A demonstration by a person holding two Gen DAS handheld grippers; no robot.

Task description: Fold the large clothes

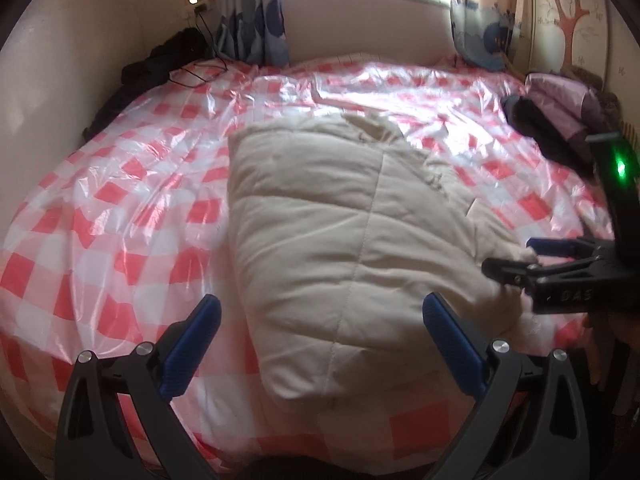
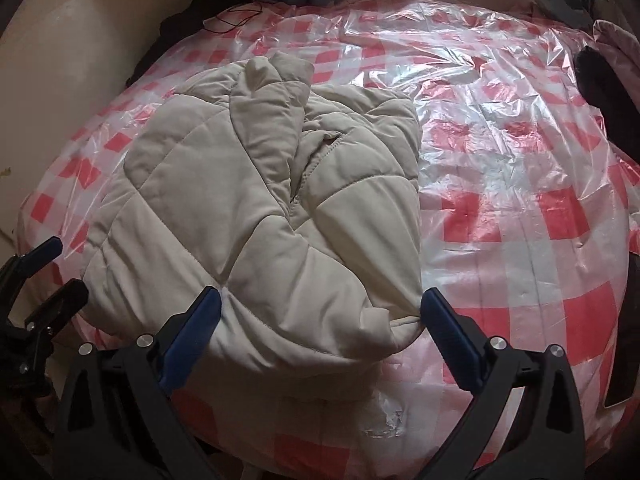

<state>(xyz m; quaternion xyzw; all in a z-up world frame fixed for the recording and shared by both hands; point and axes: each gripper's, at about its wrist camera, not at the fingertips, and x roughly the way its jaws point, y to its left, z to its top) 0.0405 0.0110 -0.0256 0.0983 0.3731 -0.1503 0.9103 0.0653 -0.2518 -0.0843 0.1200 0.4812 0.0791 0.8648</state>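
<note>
A beige quilted jacket lies folded into a rough rectangle on the bed, its near edge close to both grippers. It also shows in the right wrist view, with a sleeve laid over its top. My left gripper is open over the jacket's near left edge, empty. My right gripper is open with the jacket's near right corner between its fingers, not clamped. The right gripper also shows in the left wrist view at the jacket's right corner. The left gripper shows at the left edge of the right wrist view.
The bed carries a red and white checked cover under clear plastic. Dark clothes and a cable lie at the far left by the wall. A pink and dark garment pile lies at the far right. Curtains and a window stand behind.
</note>
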